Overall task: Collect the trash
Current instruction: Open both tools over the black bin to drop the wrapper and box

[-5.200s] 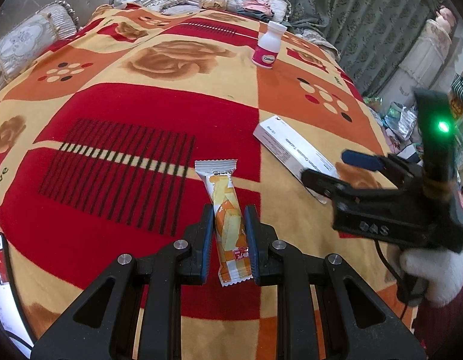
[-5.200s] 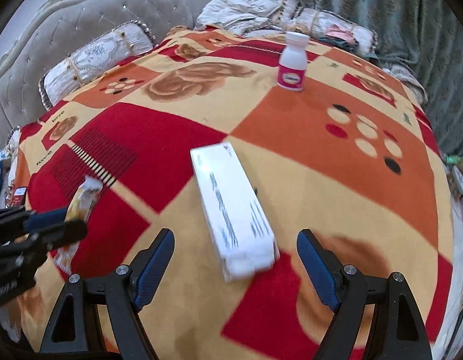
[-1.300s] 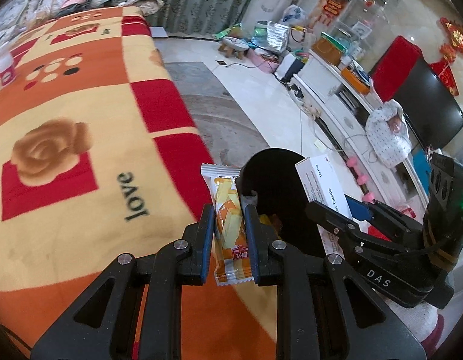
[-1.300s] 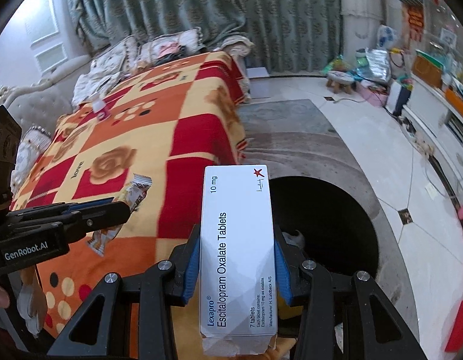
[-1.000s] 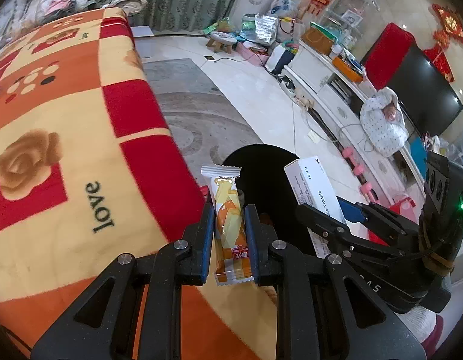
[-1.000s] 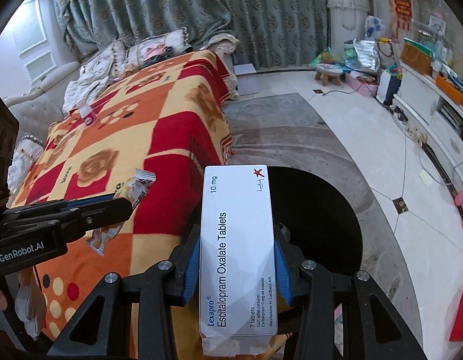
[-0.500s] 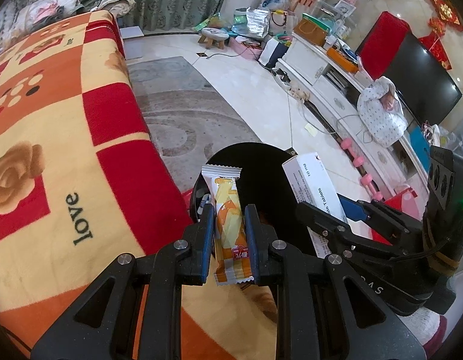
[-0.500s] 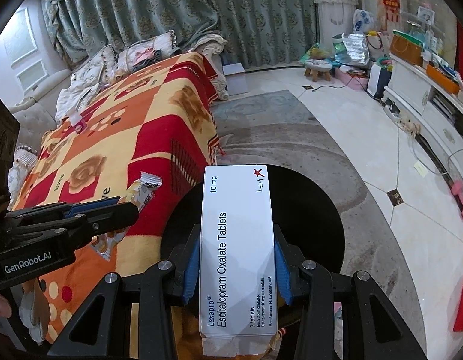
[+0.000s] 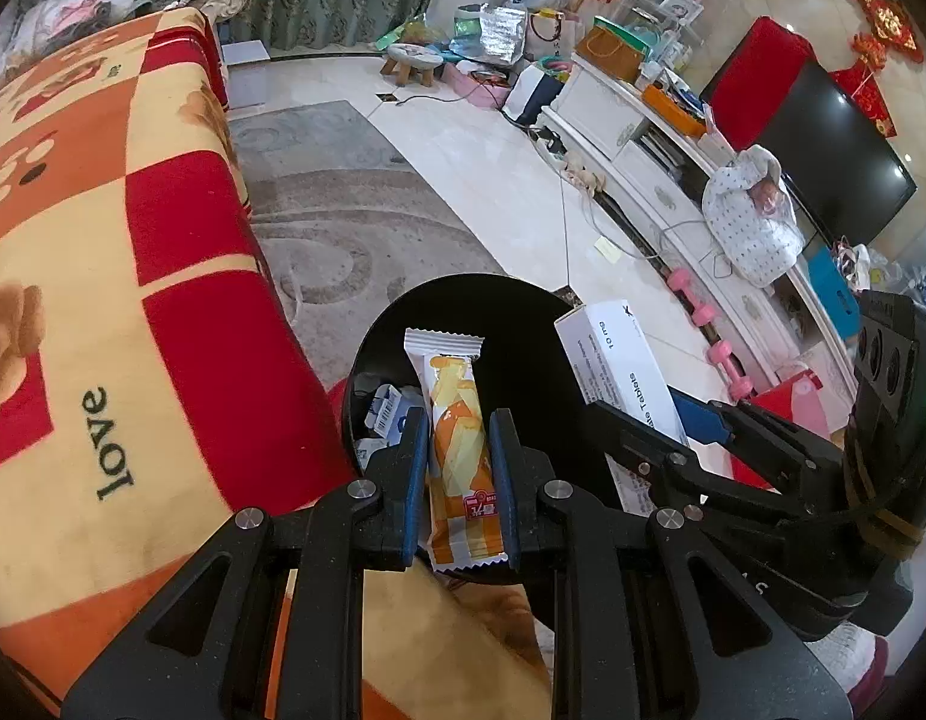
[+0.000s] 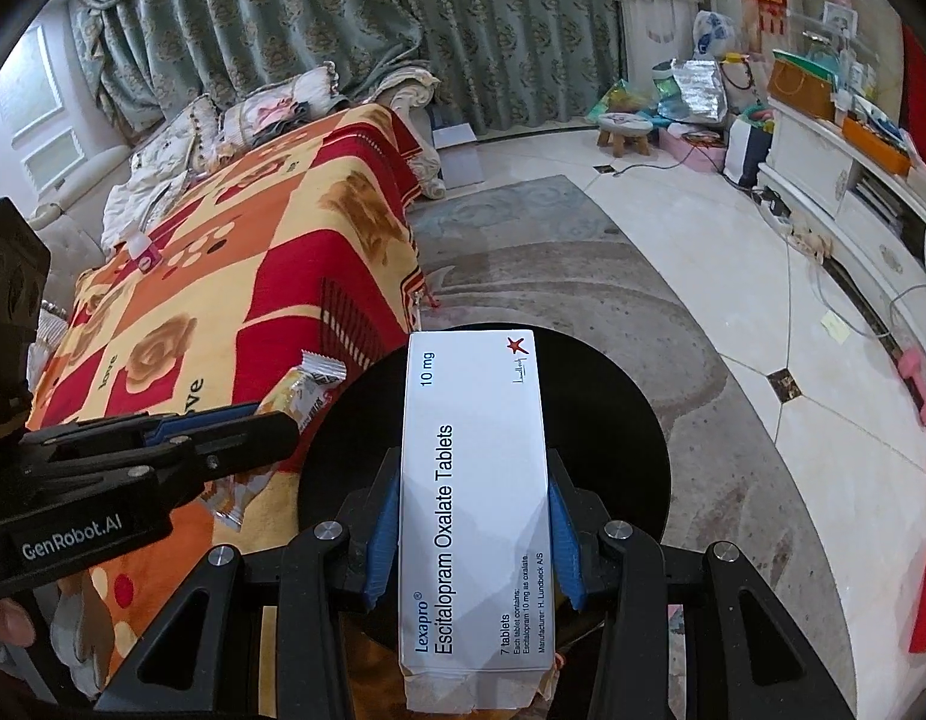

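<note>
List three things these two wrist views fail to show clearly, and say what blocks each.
- Black bin: its contents, left wrist view, mostly covered by the snack wrapper and left tongs.
- Tablet box: lower end, right wrist view, cut off by the frame edge.
- Small bottle: label too small.

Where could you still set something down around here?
The blanket is mostly bare between the small bottle and its near edge. The rug between blanket and bin is open too. The white cabinet and the floor by the stool are cluttered.
</note>
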Tool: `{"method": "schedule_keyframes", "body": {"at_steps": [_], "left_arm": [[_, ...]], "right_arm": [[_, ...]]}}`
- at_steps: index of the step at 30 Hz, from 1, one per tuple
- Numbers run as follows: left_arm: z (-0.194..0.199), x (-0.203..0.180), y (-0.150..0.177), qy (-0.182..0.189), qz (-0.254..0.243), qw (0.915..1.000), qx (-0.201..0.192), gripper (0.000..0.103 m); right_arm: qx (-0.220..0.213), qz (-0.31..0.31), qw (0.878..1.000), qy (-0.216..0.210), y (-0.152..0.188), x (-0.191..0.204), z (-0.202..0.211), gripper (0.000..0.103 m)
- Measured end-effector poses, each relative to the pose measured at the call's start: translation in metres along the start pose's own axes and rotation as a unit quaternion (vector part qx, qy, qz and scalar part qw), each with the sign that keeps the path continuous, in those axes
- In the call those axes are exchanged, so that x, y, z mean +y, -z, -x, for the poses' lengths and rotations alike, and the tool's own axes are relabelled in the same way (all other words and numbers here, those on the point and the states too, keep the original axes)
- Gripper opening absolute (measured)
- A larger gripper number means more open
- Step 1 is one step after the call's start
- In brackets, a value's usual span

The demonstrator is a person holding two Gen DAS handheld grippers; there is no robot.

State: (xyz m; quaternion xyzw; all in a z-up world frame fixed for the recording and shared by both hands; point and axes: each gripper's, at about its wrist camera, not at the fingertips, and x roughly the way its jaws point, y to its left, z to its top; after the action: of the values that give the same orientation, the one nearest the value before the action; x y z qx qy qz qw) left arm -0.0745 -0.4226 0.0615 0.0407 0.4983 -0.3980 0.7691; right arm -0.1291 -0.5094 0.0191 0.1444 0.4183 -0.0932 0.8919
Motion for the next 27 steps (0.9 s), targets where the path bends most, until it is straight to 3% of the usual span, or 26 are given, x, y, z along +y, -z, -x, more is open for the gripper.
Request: {"method": "schedule_keyframes", "body": {"at_steps": [19,23,26,27], "left_arm": [[-0.007,-0.002,0.001,0.004,0.009,0.9999,-0.001,0.019],[-0.005,0.000,0.004,0.011,0.015,0.9998,-0.002,0.020],[-0.002,0.004,0.004,0.014,0.017,0.9997,-0.006,0.030],[-0.001,0.004,0.006,0.013,0.018,0.9997,-0.008,0.039]], "right_arm": [[0.004,-0.015,1.000,0.001,-0.003,-0.010,-0.007,0.041],[0.003,-0.025,1.000,0.008,-0.006,-0.013,-0.007,0.047],[0.001,-0.029,1.000,0.008,-0.008,-0.013,-0.007,0.048],[0.001,-0.029,1.000,0.008,-0.008,-0.013,-0.006,0.049]]}}
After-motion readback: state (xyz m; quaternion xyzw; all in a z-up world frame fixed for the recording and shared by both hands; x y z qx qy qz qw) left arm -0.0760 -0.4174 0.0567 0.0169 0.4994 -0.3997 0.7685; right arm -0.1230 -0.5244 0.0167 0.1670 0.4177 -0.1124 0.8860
